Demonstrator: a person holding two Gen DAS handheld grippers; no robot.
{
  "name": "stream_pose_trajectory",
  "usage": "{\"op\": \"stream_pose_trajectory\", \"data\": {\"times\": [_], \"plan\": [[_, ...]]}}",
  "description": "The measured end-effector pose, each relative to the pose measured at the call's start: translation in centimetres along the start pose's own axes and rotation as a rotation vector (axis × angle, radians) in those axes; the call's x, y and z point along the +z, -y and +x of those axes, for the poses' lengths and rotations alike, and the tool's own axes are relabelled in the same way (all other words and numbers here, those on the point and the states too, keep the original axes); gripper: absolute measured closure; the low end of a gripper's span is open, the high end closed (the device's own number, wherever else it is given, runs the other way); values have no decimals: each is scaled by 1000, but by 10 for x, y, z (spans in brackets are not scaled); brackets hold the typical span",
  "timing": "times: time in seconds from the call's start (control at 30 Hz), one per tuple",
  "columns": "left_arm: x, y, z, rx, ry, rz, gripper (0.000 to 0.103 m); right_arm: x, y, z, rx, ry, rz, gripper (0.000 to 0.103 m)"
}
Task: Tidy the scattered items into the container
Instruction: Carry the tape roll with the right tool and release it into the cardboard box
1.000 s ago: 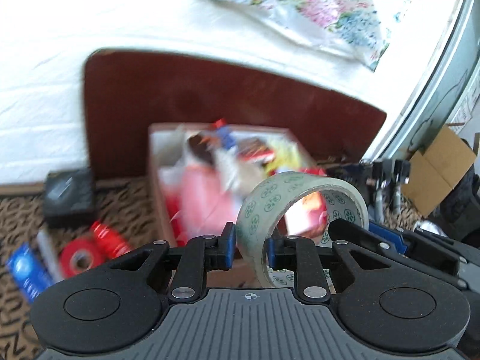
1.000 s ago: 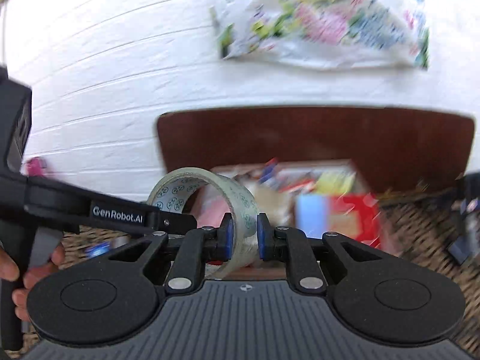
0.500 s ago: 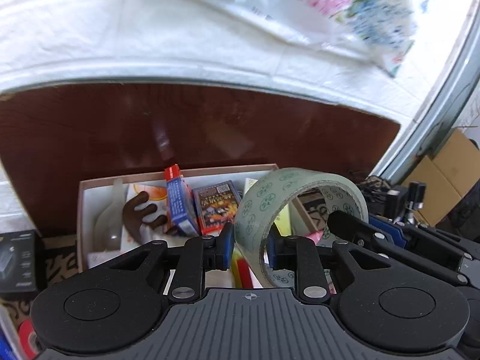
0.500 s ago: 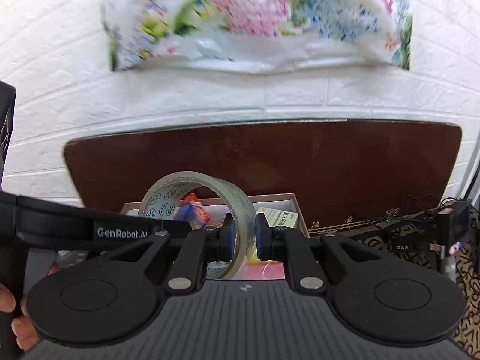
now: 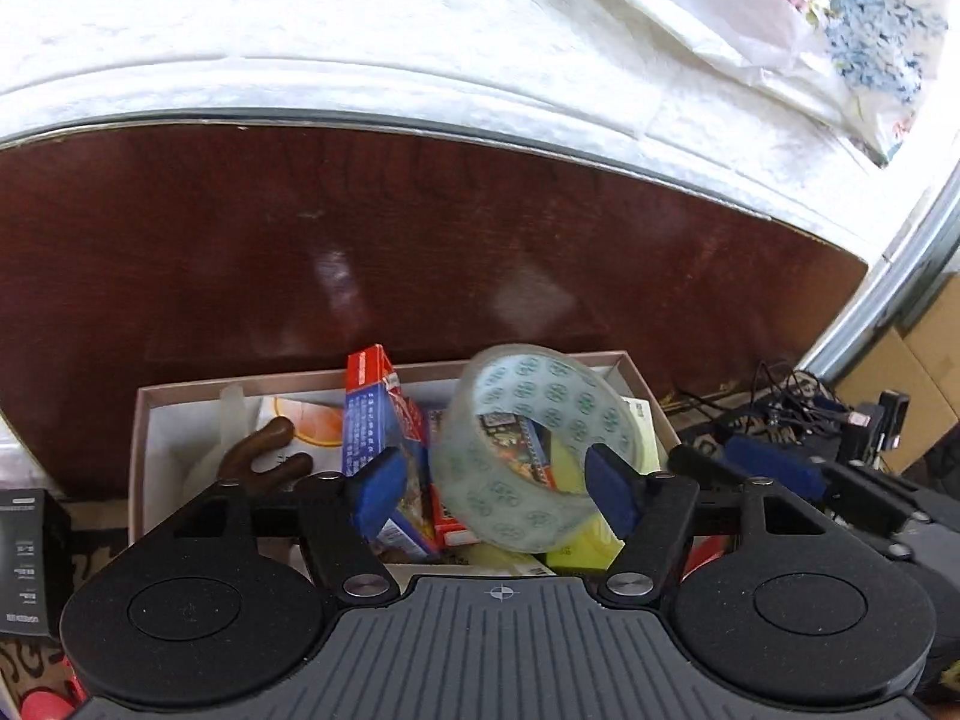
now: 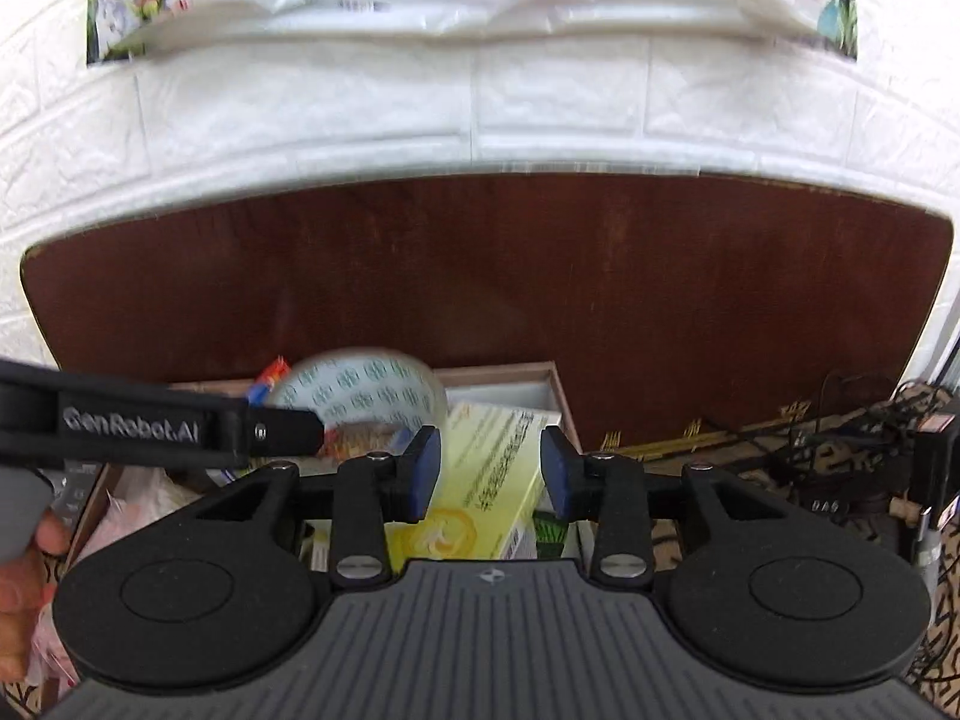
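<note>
The clear tape roll (image 5: 528, 450) printed with green marks hangs tilted over the open cardboard box (image 5: 137, 438). It is between the spread jaws of my left gripper (image 5: 492, 495), which are opening; neither blue pad presses on it. In the right wrist view the tape roll (image 6: 360, 390) is blurred and sits left of my right gripper (image 6: 489, 474). That gripper's jaws are also opening, with nothing between them, over a yellow carton (image 6: 498, 468) in the box (image 6: 561, 402). The left gripper's finger (image 6: 150, 429) crosses in front of the roll.
The box holds a red and blue packet (image 5: 375, 414), a brown antler-shaped piece (image 5: 264, 450) and other packets. A dark wooden board (image 5: 420, 240) leans on the white brick wall behind. A black box (image 5: 24, 558) lies left; cables and devices (image 5: 810, 414) lie right. A hand (image 6: 24, 588) grips the left handle.
Both grippers came forward to the box while shut on the tape roll. Now both have opened, and the roll is loose and tipping down into the box.
</note>
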State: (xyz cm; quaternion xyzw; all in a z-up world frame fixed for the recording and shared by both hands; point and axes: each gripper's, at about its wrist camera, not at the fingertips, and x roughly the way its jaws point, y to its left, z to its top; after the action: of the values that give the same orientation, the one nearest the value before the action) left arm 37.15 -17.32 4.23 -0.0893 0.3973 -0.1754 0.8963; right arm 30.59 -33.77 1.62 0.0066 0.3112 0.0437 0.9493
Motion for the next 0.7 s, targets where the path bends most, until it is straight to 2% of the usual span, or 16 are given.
{"op": "stream_pose_trajectory", "data": {"times": [0.2, 0.3, 0.37, 0.4, 0.47, 0.57, 0.7], "plan": [[-10, 7, 5, -2, -15, 24, 20, -8, -4, 0, 5, -16, -10, 62], [-12, 4, 2, -19, -23, -1, 19, -8, -3, -6, -10, -6, -11, 48], [-11, 0, -2, -30, -20, -33, 14, -7, -2, -11, -40, 18, -7, 30], [-11, -2, -5, -22, -19, -54, 7, -7, -1, -15, -55, 30, -5, 26], [-14, -6, -9, -7, -17, -89, 3, -6, 0, -23, -81, 51, -2, 7], [-21, -10, -23, -37, -22, -102, 3, -9, -3, -39, -92, 78, -35, 4], [-39, -13, -52, -28, -22, -90, 0, -16, -15, -65, -83, 97, -97, 3]]}}
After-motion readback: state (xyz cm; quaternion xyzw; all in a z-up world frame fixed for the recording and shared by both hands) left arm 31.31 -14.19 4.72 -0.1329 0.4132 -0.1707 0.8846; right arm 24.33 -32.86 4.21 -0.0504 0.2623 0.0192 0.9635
